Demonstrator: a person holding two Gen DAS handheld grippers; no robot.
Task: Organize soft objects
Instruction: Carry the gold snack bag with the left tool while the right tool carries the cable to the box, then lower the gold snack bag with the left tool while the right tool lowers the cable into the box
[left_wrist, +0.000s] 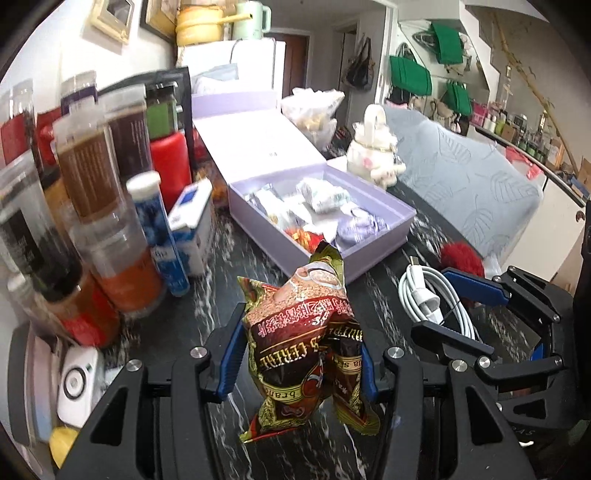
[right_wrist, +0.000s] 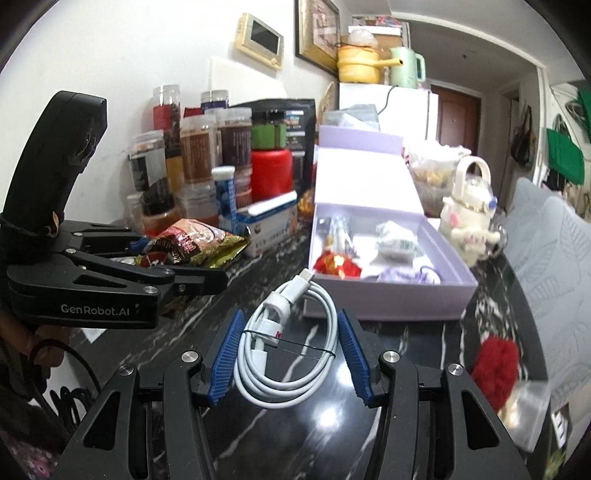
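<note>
My left gripper (left_wrist: 301, 332) is shut on a crinkled red and gold snack packet (left_wrist: 306, 343), which stands upright between the blue pads above the dark marble table (left_wrist: 221, 332). In the right wrist view, my right gripper (right_wrist: 290, 321) is shut on a coiled white cable (right_wrist: 275, 302) tied with a thin black band. Each gripper shows in the other's view: the right gripper (left_wrist: 454, 310) with the cable (left_wrist: 424, 295), and the left gripper (right_wrist: 177, 258) with the packet (right_wrist: 192, 242). Ahead of both lies an open lavender box (left_wrist: 391, 221) (right_wrist: 388, 310) holding several small soft items.
Jars and bottles (left_wrist: 92, 177) crowd the table's left side, with a blue tube (left_wrist: 159, 236) and a blue-white carton (left_wrist: 192, 221). A red pompom (right_wrist: 495, 363) lies right of the box. A white plush bag (right_wrist: 469, 206) stands behind it, by a grey cushion (left_wrist: 461, 177).
</note>
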